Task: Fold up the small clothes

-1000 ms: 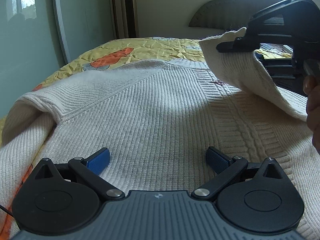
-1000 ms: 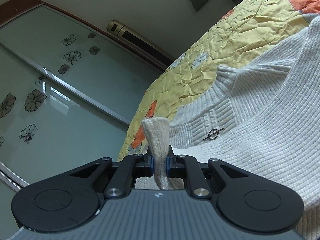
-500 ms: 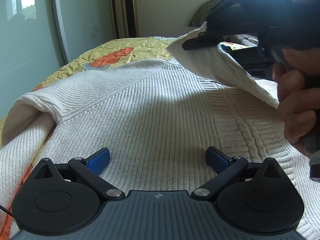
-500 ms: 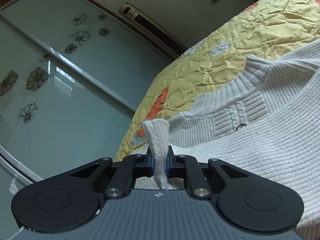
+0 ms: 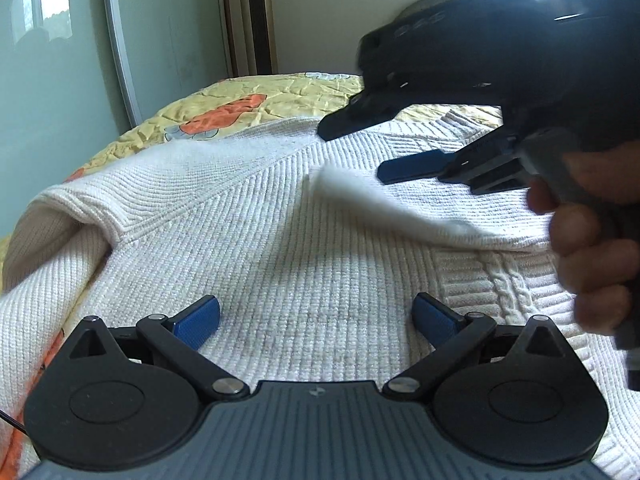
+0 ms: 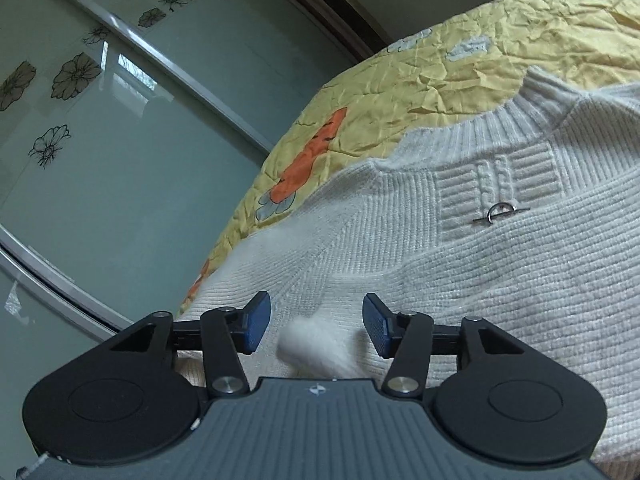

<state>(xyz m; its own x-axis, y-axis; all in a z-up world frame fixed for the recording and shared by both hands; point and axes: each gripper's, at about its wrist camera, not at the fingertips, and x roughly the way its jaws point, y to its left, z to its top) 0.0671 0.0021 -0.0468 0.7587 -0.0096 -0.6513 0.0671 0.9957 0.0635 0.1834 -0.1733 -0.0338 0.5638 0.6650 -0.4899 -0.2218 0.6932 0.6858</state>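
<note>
- The sweater (image 5: 248, 240), cream ribbed knit, lies spread flat on the bed (image 5: 240, 96), which wears a yellow cover with orange prints.
- Its collar (image 6: 532, 116) points toward the far end of the bed; below it sits a cabled panel with a small metal clasp (image 6: 500, 213).
- The sleeve (image 5: 384, 204) lies folded across the sweater's chest, its cuff (image 6: 316, 344) blurred in both views (caught moving).
- The right gripper (image 6: 316, 326) has just been opening its jaws; they now stand apart, and the cuff sits between the blue pads (image 6: 256, 326) without touching either.
- In the left wrist view the right gripper (image 5: 360, 148) hovers just above the sleeve, with the person's hand (image 5: 592, 240) wrapped round its grip at the right edge.
- The left gripper (image 5: 316, 316) has its fingers spread wide, low over the sweater's body, pinching nothing; knit shows clear between its pads (image 5: 200, 318).
- A mirrored sliding door (image 6: 120, 120) with flower decals stands beside the bed, and a tall tower unit (image 5: 256, 16) stands against the far wall.
</note>
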